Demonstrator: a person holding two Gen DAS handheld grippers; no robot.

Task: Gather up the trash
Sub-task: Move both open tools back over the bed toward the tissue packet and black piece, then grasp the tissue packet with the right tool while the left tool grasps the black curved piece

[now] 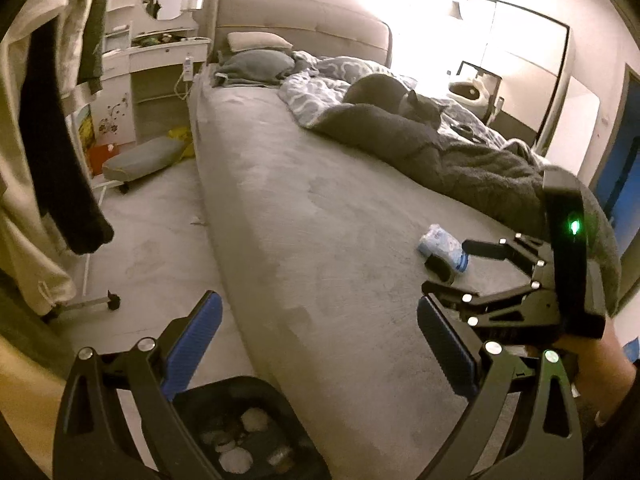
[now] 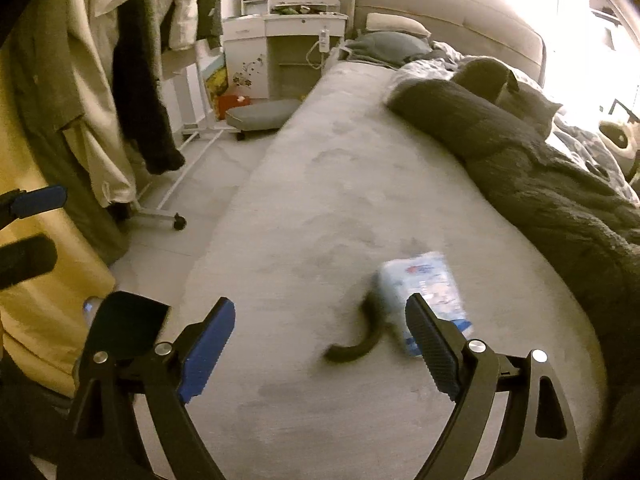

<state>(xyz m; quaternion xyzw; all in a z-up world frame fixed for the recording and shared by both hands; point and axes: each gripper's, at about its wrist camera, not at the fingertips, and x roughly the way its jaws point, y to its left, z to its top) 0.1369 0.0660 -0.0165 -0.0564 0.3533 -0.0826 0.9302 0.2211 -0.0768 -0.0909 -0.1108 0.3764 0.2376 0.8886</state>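
Note:
A crumpled white-and-blue plastic packet [image 2: 426,298] lies on the grey bed sheet, with a dark curved peel [image 2: 358,346] beside it. My right gripper [image 2: 320,344] is open and empty, hovering just short of them, the packet next to its right finger. In the left wrist view the packet [image 1: 440,244] and the right gripper [image 1: 448,276] show at the right. My left gripper [image 1: 320,344] is open and empty above the bed's edge. A black bin [image 1: 248,432] holding crumpled trash sits on the floor below it.
A grey cat [image 1: 392,96] lies on the rumpled duvet [image 2: 560,192] along the bed's far side. A clothes rack on castors [image 2: 160,208] with hanging garments stands left. A white dressing table [image 2: 280,40] and a grey stool [image 2: 260,114] are near the headboard.

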